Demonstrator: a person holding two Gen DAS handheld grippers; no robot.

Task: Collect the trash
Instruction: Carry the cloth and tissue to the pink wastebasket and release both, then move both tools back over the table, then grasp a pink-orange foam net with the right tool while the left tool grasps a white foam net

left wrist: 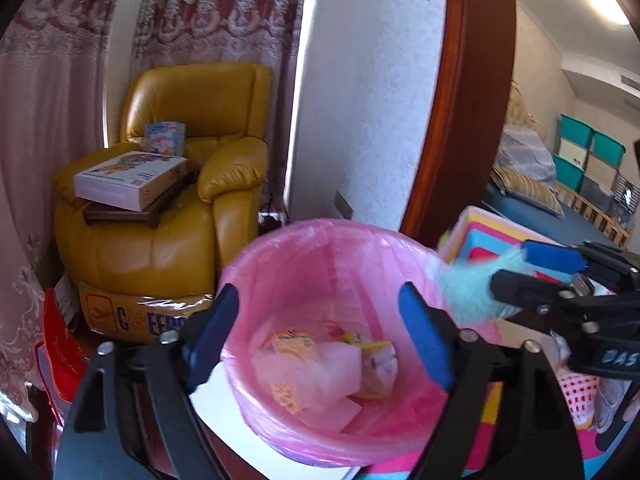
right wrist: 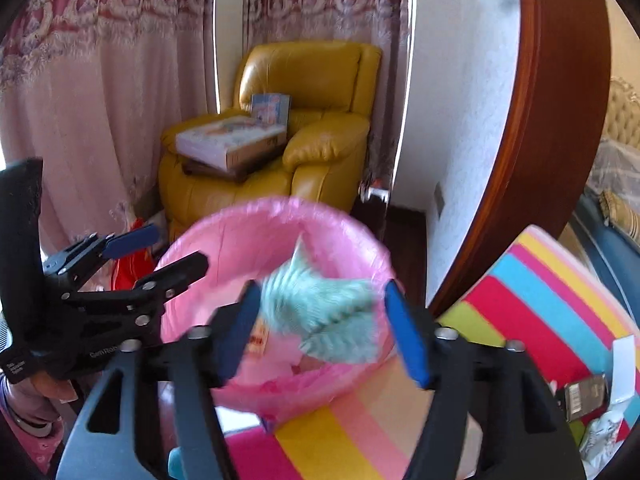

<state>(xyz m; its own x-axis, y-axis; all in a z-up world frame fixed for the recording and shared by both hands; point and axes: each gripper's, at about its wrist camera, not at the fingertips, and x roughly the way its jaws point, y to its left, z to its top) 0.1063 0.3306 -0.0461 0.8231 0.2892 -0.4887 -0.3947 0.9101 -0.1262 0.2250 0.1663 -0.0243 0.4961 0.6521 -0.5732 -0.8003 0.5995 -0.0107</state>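
A: Why are both grippers over the round bin with its pink plastic liner (left wrist: 332, 264)?

B: So the drop lands inside. Right gripper (right wrist: 322, 330) fingers spread; the fuzzy mint-green scrap (right wrist: 332, 312) sits loose between them (blurred, above the rim). Left gripper (left wrist: 320, 328) fingers spread, empty.

A: Contents?

B: Yellow-and-white crumpled wrappers (left wrist: 332, 364) at the bottom.

I am working in a lived-in home. A yellow leather armchair (left wrist: 168, 184) stacked with boxes (left wrist: 130, 179) sits before lace-trimmed pink curtains (left wrist: 48, 92). Through a wooden door frame (left wrist: 468, 92) I see a bed (left wrist: 532, 196) and stacked teal storage bins (left wrist: 588, 152). A pink-lined waste bin (left wrist: 332, 280) stands beside a striped play mat (right wrist: 532, 304).
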